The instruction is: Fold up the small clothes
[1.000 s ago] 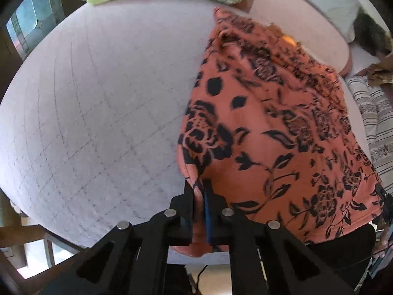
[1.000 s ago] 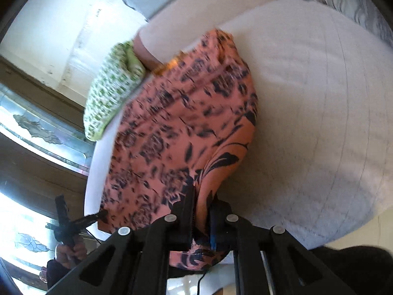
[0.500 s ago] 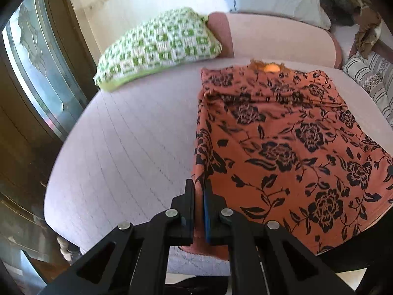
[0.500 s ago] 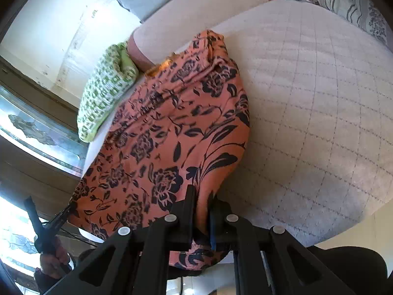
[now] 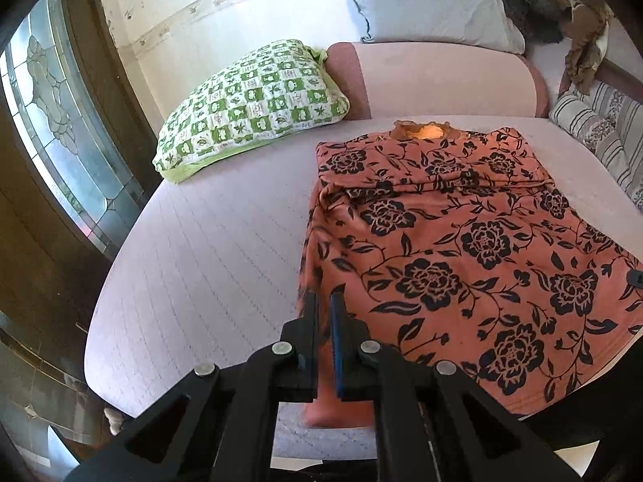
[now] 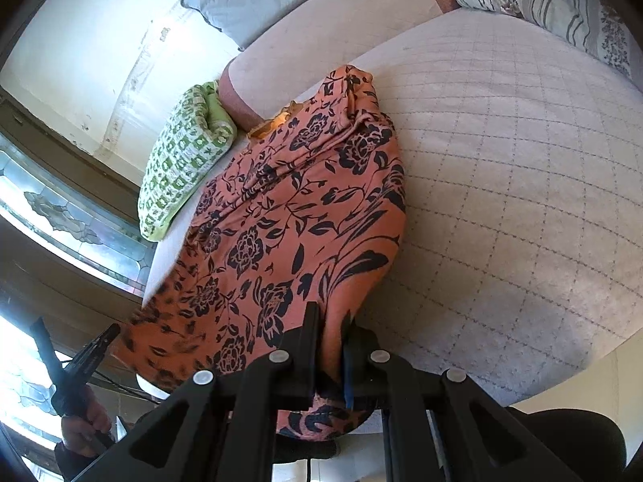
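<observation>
Holding the near hem of the orange floral garment (image 5: 462, 249) w/ both grippers, so the step in hand looks like carrying that hem up & over toward the far end for a half-fold. Left gripper (image 5: 323, 313) has its fingers (image 5: 310, 321) nearly closed, cloth pinched betw them at the near-left corner. Right gripper (image 6: 329, 329) same story: fingers close together w/ a fold of the fabric running between, at the near-right corner.

To do it well, I'd judge: lift both corners evenly so the hem stays taut & straight, no sag in the middle. Move both at the same pace toward the neckline (image 5: 422, 131), lay the hem down square w/ the far edge, then release. Don't drag, since the fabric looks thin & slippery-ish and would prob bunch on the quilted bed (image 5: 209, 249).

Garment itself: orange w/ black rose & vine print, lying flat on the bed, right of centre in the left wrist view. Far part already has a crosswise fold/ridge below the neckline, so sleeves look tucked in, though I can't tell exactly how. Near hem hangs a bit over the bed's near edge. Green checked pillow (image 5: 253, 100) sits far-left, well apart from the cloth.
</observation>
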Motion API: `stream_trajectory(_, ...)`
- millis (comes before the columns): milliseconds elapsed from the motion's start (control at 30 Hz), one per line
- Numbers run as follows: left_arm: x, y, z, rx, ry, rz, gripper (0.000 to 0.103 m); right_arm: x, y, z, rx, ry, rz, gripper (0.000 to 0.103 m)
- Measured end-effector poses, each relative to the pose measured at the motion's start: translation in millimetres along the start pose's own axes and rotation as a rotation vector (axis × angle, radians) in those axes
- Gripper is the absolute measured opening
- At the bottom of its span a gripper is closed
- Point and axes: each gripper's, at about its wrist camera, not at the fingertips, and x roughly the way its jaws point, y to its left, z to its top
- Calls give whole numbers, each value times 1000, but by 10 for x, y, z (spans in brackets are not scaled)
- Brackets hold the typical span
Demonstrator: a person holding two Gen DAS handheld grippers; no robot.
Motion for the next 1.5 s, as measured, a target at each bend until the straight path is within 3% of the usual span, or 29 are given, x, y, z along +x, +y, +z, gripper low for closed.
stream_trajectory(200, 133, 86, 127, -54, 34, -62, 5, 0, 10, 162, 48, -6, 63, 10)
stream_trajectory(333, 358, 366, 75, -144, 127, -79, 7, 43, 17, 258, 47, 14, 42, 10)
stream_trajectory(367, 439, 460, 20, -175, 168, -101, 13, 67, 9, 259, 48, 26, 32, 10)
stream_trajectory(433, 636, 620, -132, -232, 284, -134, 55, 136, -29, 247, 64, 62, 24, 14)
stream_trajectory(467, 712, 696, -217, -271, 328, -133, 59, 183, -64, 222, 78, 77, 28, 14)
stream_trajectory(567, 840, 875, -478, -405, 393, -183, 60, 278, -123, 142, 88, 99, 19, 14)
stream_trajectory(700, 922, 942, -601, -471, 405, -202, 60, 295, -165, 103, 97, 103, 40, 14)
stream_trajectory(867, 1092, 888, -636, -461, 420, -298, 65, 307, -332, 99, 159, 129, 16, 16)
stream_trajectory(1000, 1177, 780, -701, -429, 414, -325, 64, 273, -479, 106, 209, 126, 5, 29)
stream_trajectory(1067, 1109, 720, -674, -396, 384, -392, 54, 246, -581, 93, 253, 127, 24, 35)
stream_trajectory(1133, 1099, 651, -661, -347, 380, -395, 28, 212, -656, 76, 289, 120, 34, 43)
stream_trajectory(1167, 1111, 643, -675, -346, 391, -378, 26, 186, -686, 67, 304, 110, 38, 55)
stream_trajectory(1200, 1124, 669, -679, -366, 392, -382, 25, 159, -703, 62, 310, 98, 40, 57)
stream_trajectory(1300, 1176, 819, -726, -468, 390, -399, 25, 135, -728, 43, 316, 88, 52, 57)
stream_trajectory(1367, 1215, 897, -773, -528, 399, -402, 31, 146, -710, 38, 306, 90, 42, 57)
stream_trajectory(1433, 1222, 902, -776, -532, 386, -453, 51, 154, -710, 37, 297, 102, 38, 57)
stream_trajectory(1500, 1213, 804, -729, -470, 394, -435, 53, 205, -699, 34, 294, 124, 22, 57)
